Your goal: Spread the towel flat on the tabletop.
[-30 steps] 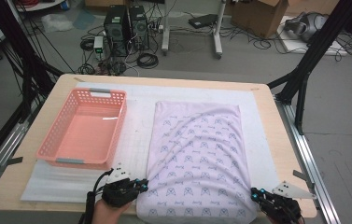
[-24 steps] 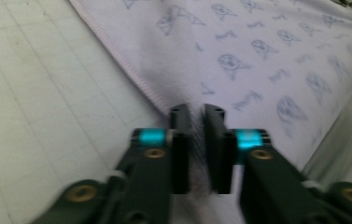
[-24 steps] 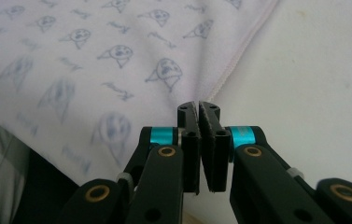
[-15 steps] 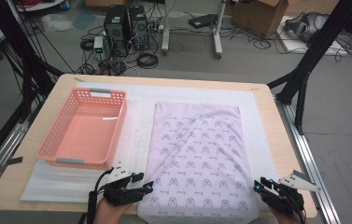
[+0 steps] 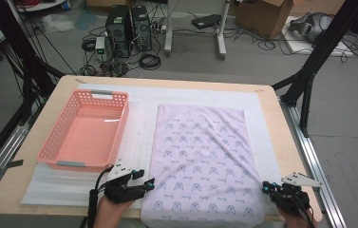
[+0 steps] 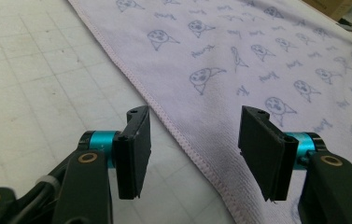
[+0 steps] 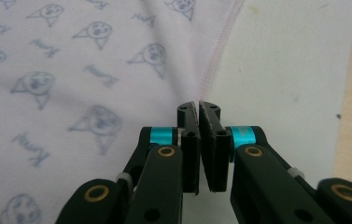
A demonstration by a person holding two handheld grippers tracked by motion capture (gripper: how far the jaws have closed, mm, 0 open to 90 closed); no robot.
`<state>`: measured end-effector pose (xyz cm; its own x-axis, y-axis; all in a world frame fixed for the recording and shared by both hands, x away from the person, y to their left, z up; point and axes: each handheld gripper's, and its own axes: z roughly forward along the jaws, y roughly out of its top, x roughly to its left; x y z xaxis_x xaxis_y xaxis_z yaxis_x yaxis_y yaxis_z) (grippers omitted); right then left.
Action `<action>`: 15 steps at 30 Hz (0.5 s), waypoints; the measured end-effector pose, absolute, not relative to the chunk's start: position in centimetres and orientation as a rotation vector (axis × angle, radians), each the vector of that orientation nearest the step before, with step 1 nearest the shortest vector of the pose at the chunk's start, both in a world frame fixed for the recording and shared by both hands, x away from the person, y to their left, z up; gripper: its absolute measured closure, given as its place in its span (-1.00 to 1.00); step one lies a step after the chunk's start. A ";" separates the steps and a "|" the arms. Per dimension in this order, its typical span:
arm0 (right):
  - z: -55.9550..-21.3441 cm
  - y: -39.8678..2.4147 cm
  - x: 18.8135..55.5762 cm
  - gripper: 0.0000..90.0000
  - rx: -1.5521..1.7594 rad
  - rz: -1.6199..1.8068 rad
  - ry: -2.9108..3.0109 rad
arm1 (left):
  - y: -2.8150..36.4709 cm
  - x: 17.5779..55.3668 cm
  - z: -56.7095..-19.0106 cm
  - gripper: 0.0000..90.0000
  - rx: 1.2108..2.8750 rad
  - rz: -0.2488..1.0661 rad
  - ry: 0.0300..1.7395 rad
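- cables, computer towers (image 5: 129, 26) and a cardboard box (image 5: 262, 14) clutter the grey floor behind a pale wooden table (image 5: 29, 190) covered with a white mat (image 5: 138, 142).
- at the far left of the mat sits a pink basket (image 5: 82, 130), perforated walls, nothing in it.
- just right of the basket's near corner, the left gripper (image 5: 148, 183) hovers by the left hem of the towel (image 5: 205, 161). its jaws have just been opening and now stand well apart, straddling the stitched hem in the left gripper view (image 6: 192, 140), with no pad touching cloth.
- the towel lies flat in the middle of the mat, long side running away from the person, near end drooping a little over the table's front. it is lilac with small printed animal faces, with a few soft creases across it.
- judging by those creases, it is light, limp and not slippery: it will sag and fold wherever it is lifted, so the sensible hold is a pinch on the hem at each near corner, both together.
- at the right, the right gripper (image 5: 268, 186) sits at the towel's right hem. its jaws have just been closing and are nearly together in the right gripper view (image 7: 198, 112); a ridge of cloth runs up to the tips, but i cannot tell whether any fabric is actually caught.
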<state>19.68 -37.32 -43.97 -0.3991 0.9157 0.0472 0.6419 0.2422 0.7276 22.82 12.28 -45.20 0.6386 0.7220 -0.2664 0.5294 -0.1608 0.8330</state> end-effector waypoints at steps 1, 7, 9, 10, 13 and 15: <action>-43.8 -37.4 19.7 0.68 1.435 0.984 2.116 | 12.2 23.0 -45.1 -0.03 1.833 0.236 0.998; -43.8 -37.2 20.3 0.60 1.432 1.059 2.084 | 11.7 25.6 -44.8 0.00 1.835 0.244 1.034; -43.9 -37.0 20.4 0.59 1.429 1.061 2.080 | 11.4 26.8 -44.6 0.03 1.837 0.238 1.046; -43.8 -36.9 20.4 0.59 1.432 1.066 2.080 | 11.2 27.4 -44.5 0.05 1.842 0.246 1.051; -43.8 -36.7 20.5 0.60 1.411 1.070 2.085 | 10.6 29.2 -44.3 0.07 1.846 0.239 1.065; -43.8 -36.6 20.5 0.67 1.397 1.053 2.095 | 10.3 30.2 -44.5 0.07 1.824 0.252 1.081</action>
<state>20.49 -36.57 -43.85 -0.4141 0.9075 0.0705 0.5981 0.2130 0.7726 30.24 10.35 -44.50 0.5851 0.7635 -0.2733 0.5642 -0.1411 0.8135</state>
